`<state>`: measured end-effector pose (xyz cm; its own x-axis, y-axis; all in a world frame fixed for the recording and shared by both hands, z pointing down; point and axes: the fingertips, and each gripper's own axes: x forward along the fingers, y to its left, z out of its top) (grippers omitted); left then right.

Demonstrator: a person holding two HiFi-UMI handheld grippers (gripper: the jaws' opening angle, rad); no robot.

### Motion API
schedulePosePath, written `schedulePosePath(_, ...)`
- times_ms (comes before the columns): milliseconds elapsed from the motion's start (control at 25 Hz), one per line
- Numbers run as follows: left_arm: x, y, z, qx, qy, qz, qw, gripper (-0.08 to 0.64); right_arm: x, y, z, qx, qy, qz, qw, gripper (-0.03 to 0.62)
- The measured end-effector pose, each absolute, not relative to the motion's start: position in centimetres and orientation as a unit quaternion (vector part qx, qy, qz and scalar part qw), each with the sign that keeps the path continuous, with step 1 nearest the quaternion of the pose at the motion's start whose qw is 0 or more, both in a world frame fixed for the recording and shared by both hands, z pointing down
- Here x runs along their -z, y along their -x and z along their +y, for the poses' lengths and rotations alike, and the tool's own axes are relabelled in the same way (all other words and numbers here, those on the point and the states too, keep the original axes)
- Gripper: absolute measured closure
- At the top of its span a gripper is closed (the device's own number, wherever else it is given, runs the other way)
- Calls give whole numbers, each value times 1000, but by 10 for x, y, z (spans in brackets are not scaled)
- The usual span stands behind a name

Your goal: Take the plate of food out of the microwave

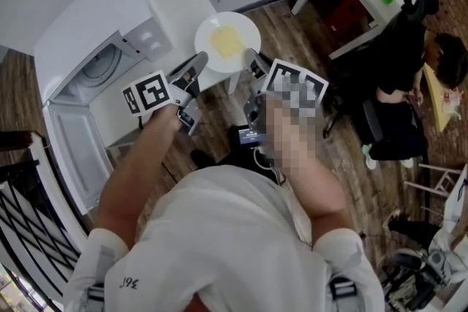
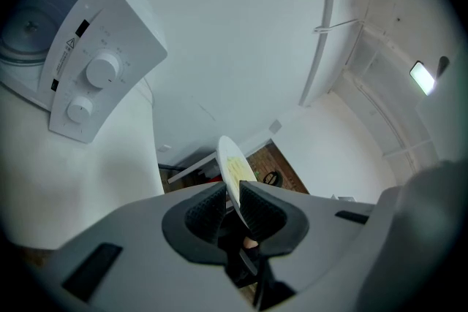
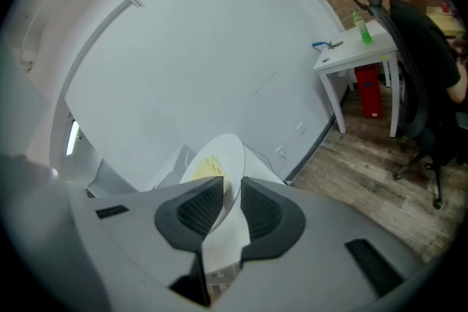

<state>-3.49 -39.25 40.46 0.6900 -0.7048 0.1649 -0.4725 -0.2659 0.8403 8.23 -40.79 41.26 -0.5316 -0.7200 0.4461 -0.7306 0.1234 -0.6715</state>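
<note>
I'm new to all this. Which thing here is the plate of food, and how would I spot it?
Start at the big white microwave, door open, at the head view's upper left. Just right of it the left gripper and right gripper clamp a round white plate by its rim. Only it carries pale yellow food in its middle.

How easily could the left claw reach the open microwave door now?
Probably not yet: the left claw is shut on the plate rim, sharing it with the right claw. The door lies near, nothing between.
</note>
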Motion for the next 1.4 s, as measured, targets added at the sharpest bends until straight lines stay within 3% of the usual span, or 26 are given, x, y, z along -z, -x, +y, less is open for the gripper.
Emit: schedulePosePath(1400, -441, -2, -372, 64, -812, -305, 494, 499, -448, -119, -375, -458, -544, -703, -7, 515)
